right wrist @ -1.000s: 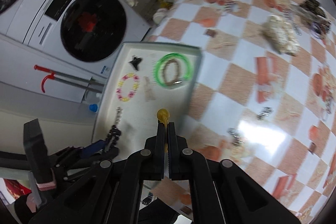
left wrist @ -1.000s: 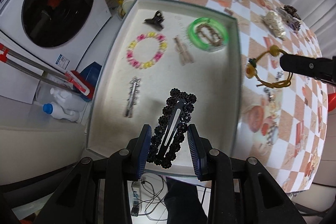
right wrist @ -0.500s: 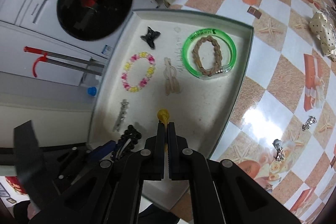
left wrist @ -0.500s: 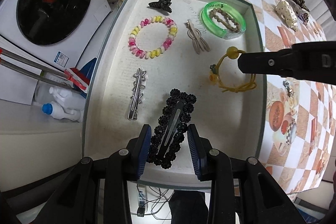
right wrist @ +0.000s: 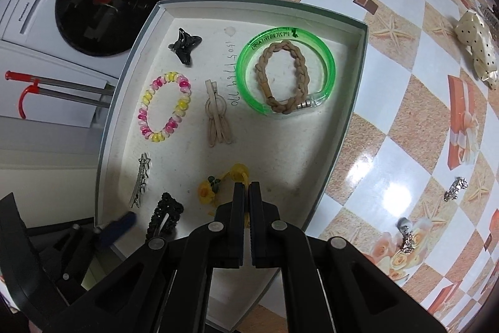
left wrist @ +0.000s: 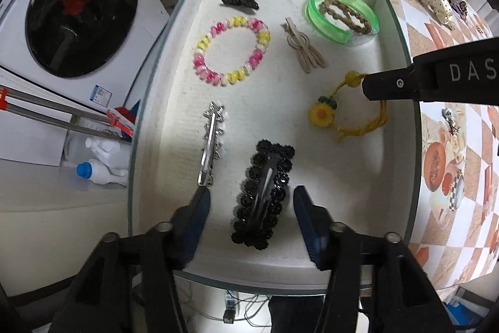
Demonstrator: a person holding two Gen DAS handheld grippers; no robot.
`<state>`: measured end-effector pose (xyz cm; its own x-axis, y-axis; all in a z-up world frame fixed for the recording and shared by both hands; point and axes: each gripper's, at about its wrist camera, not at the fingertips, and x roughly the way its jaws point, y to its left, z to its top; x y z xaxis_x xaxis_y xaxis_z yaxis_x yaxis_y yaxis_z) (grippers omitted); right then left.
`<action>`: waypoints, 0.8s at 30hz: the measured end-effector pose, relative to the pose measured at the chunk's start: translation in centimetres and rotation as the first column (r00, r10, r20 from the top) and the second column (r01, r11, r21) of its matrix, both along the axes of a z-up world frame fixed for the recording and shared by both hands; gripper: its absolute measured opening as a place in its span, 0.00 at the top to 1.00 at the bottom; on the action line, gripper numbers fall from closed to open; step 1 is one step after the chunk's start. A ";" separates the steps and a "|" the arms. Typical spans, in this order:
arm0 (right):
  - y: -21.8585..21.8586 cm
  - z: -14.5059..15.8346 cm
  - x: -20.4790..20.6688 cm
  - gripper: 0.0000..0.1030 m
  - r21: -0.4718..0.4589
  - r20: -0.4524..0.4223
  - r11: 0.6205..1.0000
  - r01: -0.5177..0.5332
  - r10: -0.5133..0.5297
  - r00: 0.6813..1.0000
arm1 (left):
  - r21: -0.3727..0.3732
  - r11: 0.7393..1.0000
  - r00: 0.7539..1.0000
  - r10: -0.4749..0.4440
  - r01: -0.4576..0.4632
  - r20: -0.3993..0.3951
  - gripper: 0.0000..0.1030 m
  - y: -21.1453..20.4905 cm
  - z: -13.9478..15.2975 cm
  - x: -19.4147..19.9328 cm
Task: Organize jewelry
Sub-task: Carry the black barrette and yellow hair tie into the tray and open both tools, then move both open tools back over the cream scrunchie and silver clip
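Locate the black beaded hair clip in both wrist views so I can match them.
Left wrist: black beaded hair clip lies bottom centre in the tray, between the open left tool fingers.
Right wrist: same clip at lower left, partly cut off by the right tool.
Shared landmark: green bangle in the tray's far corner.

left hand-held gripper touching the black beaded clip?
Apart. In the left wrist view, the left hand-held gripper is open, with tray floor visible between each pad and the black beaded clip.

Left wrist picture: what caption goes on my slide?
Open left gripper over black hair clip in tray; right gripper holds yellow bracelet.
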<state>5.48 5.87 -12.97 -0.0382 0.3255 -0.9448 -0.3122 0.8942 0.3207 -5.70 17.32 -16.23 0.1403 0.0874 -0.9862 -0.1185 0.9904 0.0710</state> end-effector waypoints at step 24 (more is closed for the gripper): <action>-14.1 4.6 -1.9 0.20 0.028 0.034 0.941 0.337 -0.338 0.940 | 0.041 0.987 0.986 -0.155 0.153 0.060 0.03 -5.1 4.8 1.3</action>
<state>3.53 -8.27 -8.35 0.1134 0.3332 -0.9360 -0.0052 0.9423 0.3348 -4.36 12.23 -11.48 0.2159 0.0957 -0.9717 0.0297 0.9941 0.1045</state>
